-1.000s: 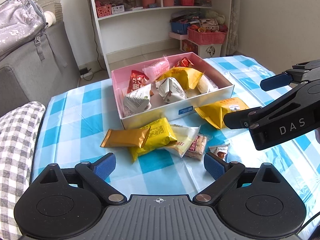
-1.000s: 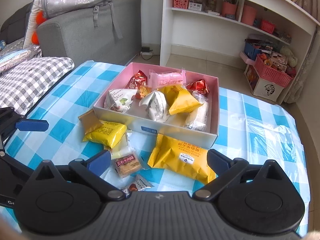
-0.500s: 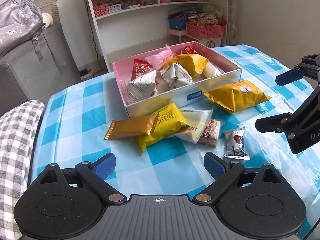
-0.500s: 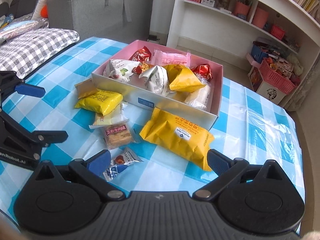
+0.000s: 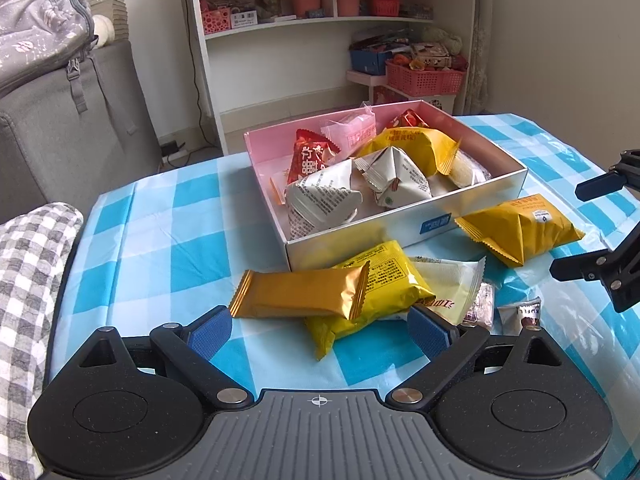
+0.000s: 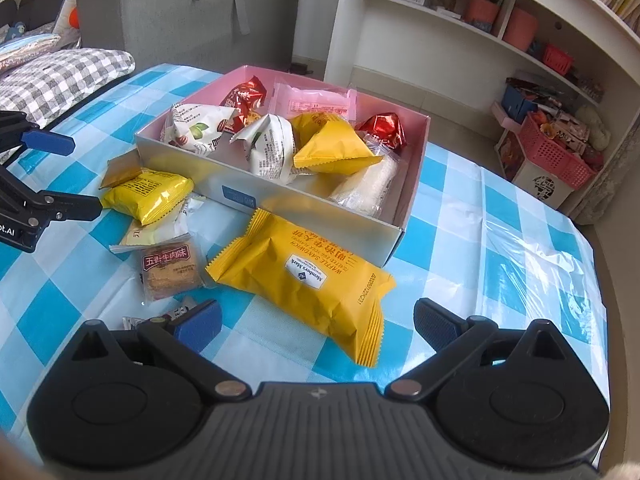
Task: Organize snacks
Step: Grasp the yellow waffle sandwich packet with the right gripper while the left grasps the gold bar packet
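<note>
Checked tablecloth (image 5: 160, 240) carries box (image 5: 360, 236), loose snacks (image 6: 300, 276).

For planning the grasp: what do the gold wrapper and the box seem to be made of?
The gold wrapper looks like metallised foil film: bright sheen, crimped serrated ends. The box looks like thin coated cardboard: straight folded walls, pale glossy outside, matte pink inside. Neither is certain from sight alone.

Both wrist views look low and close across the table (image 5: 168, 236), the left from the near-left, the right from the near-right, sharing the snack box (image 5: 400, 228) (image 6: 320, 216) and the shelves (image 5: 320, 32) (image 6: 440, 40) behind.
</note>
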Demonstrator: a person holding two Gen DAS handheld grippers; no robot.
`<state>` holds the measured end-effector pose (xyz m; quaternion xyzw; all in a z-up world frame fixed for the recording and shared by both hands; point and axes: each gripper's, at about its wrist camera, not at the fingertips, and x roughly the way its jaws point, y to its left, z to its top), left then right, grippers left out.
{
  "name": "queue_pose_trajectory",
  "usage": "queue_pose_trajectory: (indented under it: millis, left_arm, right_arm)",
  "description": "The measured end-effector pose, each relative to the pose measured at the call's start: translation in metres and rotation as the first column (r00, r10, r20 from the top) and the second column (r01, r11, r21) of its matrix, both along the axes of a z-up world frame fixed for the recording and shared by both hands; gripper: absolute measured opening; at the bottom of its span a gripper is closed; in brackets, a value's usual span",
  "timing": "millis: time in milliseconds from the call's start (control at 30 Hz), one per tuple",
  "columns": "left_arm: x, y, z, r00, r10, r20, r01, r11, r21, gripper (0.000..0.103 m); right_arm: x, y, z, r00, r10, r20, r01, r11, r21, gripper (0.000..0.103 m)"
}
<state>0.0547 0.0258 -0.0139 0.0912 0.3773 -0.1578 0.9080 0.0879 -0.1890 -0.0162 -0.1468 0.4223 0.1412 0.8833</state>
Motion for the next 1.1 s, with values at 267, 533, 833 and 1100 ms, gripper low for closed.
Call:
queue_pose_trajectory:
  millis: [267,533,833,1100]
  left_arm:
    - [0.028,0.011,0.007,0.985,0.15,-0.081,-0.16,0.977,-0.138,0.096]
    - [0.058,0.005,-0.009,0.926,0.334,-0.174,-0.354,0.93,-0.1,0.093]
    - [0.052,0.021,-0.009,0.913,0.314,-0.259,-0.35,0.931,-0.104,0.064]
    - [0.042,0.039,-0.017,0.904,0.299,-0.305,-0.325,0.945,-0.039,0.035]
  right_arm:
    - [0.008,0.005,0.0,0.998,0.057,-0.007,-0.057,0.998,-0.013,0.101]
    - [0.025,0.011,-0.002,0.999,0.046,0.001,-0.046,0.999,0.019,0.099]
    - [0.027,0.008,-0.003,0.998,0.058,-0.032,-0.056,0.997,0.06,0.093]
    - [0.016,0.017,0.003,0.985,0.108,-0.134,-0.1,0.993,0.064,0.091]
